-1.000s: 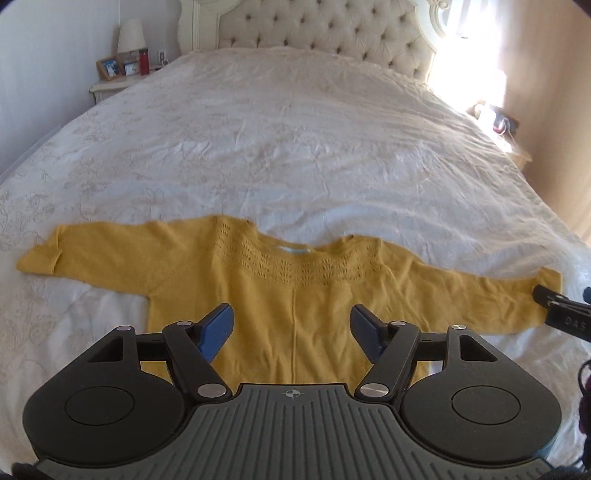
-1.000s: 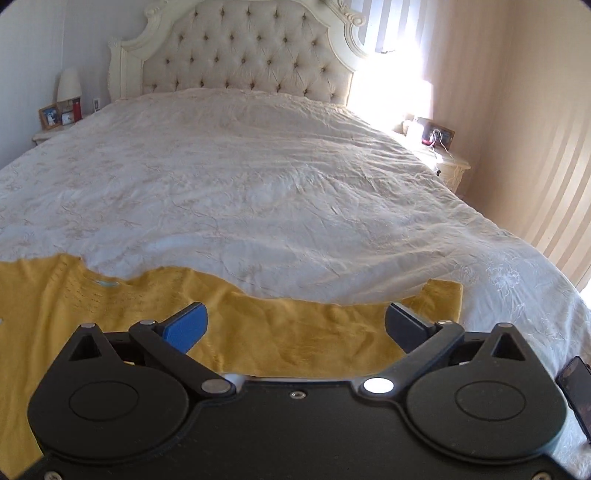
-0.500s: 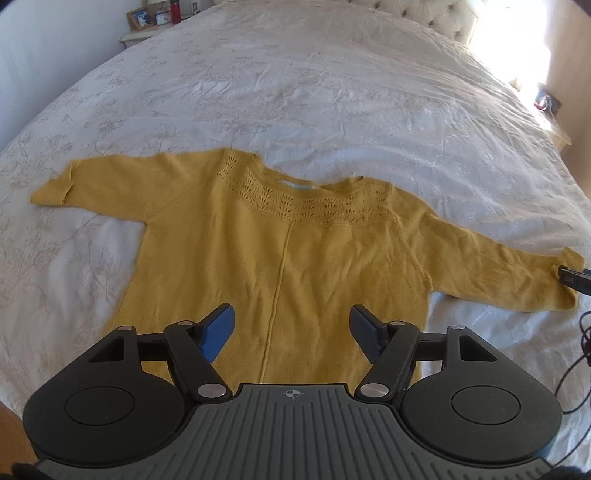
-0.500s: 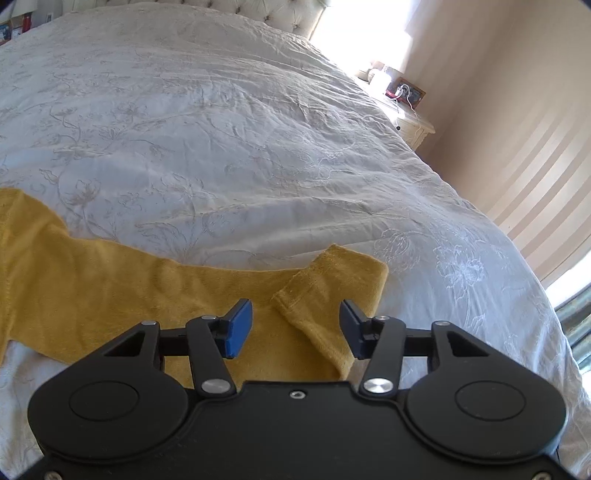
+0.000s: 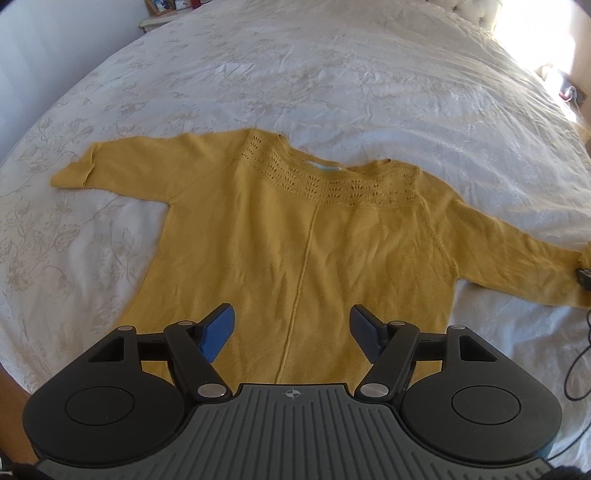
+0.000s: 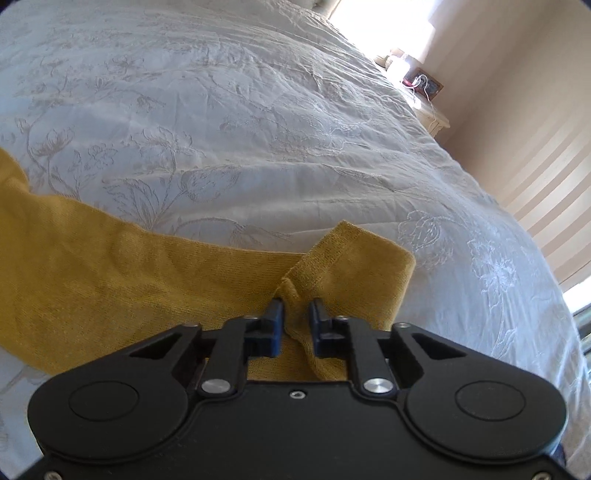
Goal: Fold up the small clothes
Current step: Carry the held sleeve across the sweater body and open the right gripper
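A mustard-yellow knitted sweater (image 5: 303,236) lies flat, front up, on the white bedspread (image 5: 332,74), both sleeves spread out sideways. My left gripper (image 5: 291,314) hovers open above the sweater's lower body, straddling the centre seam, with nothing between its fingers. In the right wrist view, my right gripper (image 6: 296,306) is shut on a pinched fold of the right sleeve's cuff (image 6: 354,258). The cuff's end bunches up against the pads. A dark tip of that gripper (image 5: 583,277) shows at the sleeve's end in the left wrist view.
The embroidered bedspread (image 6: 258,110) stretches far beyond the sweater. A nightstand with frames (image 5: 162,7) stands at the back left, another nightstand (image 6: 424,88) by the bright window at the right. A black cable (image 5: 576,369) hangs off the bed's right edge.
The right gripper dropped onto the right sleeve's cuff and closed on it, bunching the cloth. The left gripper tilted down and sank slightly over the sweater's body, still open.
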